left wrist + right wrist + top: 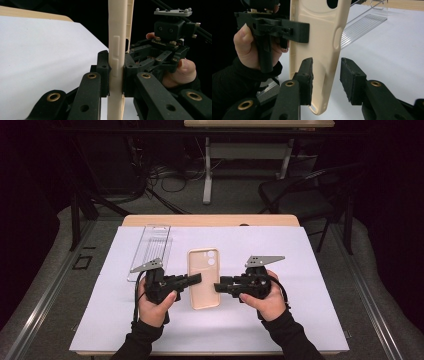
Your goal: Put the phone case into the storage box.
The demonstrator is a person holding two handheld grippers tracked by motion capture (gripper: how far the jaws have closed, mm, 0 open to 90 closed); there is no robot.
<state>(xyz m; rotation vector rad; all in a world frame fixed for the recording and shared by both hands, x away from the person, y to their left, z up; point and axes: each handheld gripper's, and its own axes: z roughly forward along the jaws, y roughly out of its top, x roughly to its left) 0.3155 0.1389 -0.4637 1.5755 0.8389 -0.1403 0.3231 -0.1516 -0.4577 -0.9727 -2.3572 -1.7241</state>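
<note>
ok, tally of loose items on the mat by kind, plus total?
Beige phone case: 1
Clear plastic tray: 1
Total: 2

The left tool is clamped on the case's edge; the right tool straddles it, open.

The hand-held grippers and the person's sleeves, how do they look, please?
Each hand-held gripper, left and right, is black, with brass-coloured pivot rings on its jaw links, a grey three-cornered plate on top and a trailing black cable. The sleeves are black and reach the wrists.
</note>
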